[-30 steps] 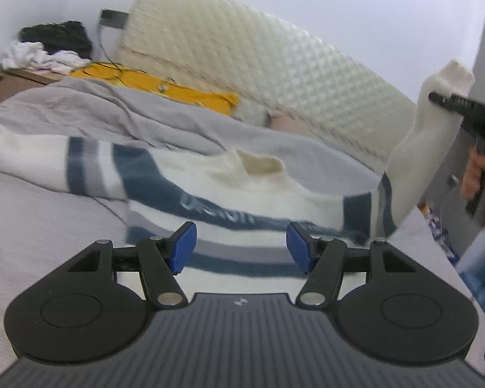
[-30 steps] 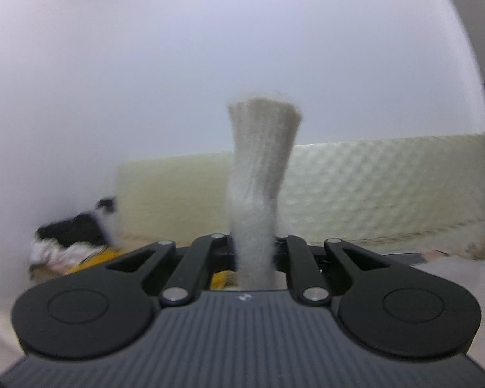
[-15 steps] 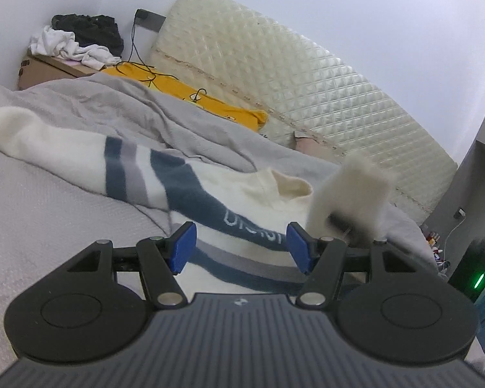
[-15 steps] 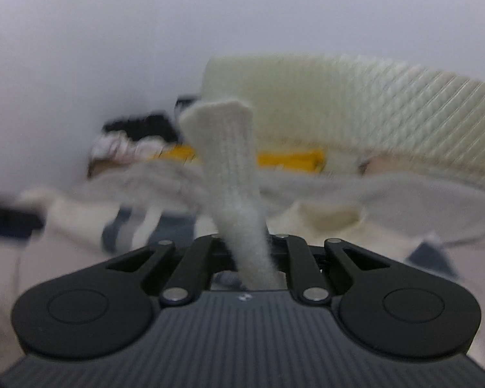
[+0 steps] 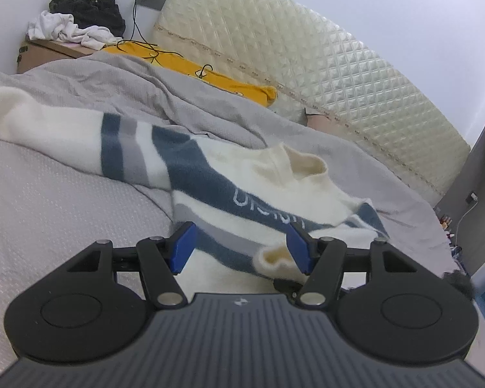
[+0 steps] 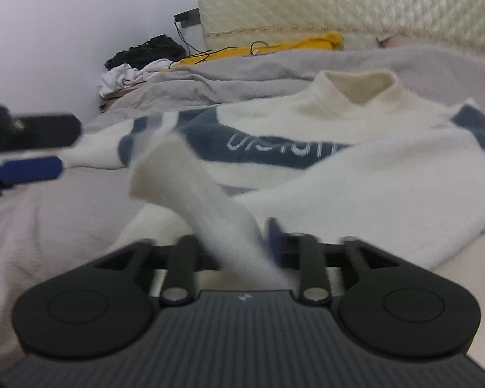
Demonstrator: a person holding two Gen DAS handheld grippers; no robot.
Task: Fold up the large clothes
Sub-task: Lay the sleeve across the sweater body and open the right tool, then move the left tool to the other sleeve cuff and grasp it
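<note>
A cream sweater (image 5: 268, 194) with blue and grey stripes lies face up on the bed, its collar (image 6: 359, 87) toward the headboard. My left gripper (image 5: 241, 249) hovers open over the sweater's lower chest, nothing between its blue pads (image 5: 182, 249). The right sleeve (image 6: 203, 200) is folded across the body, its cuff (image 5: 274, 258) close to my left gripper's right pad. My right gripper (image 6: 232, 245) is low over the sweater; its jaws are opening, and the blurred sleeve lies loose between them. The other sleeve (image 5: 48, 123) stretches out to the left.
A grey blanket (image 5: 184, 97) is bunched behind the sweater, with a yellow garment (image 5: 216, 77) and black cables along the quilted headboard (image 5: 323, 64). A cardboard box (image 5: 45, 55) bearing white and black clothes stands at the far left. My left gripper (image 6: 69, 147) shows at the right wrist view's left edge.
My right gripper swung down from high in the air with the sleeve, laid it across the sweater's body and spread its jaws. My left gripper drifted slightly lower and closer.
</note>
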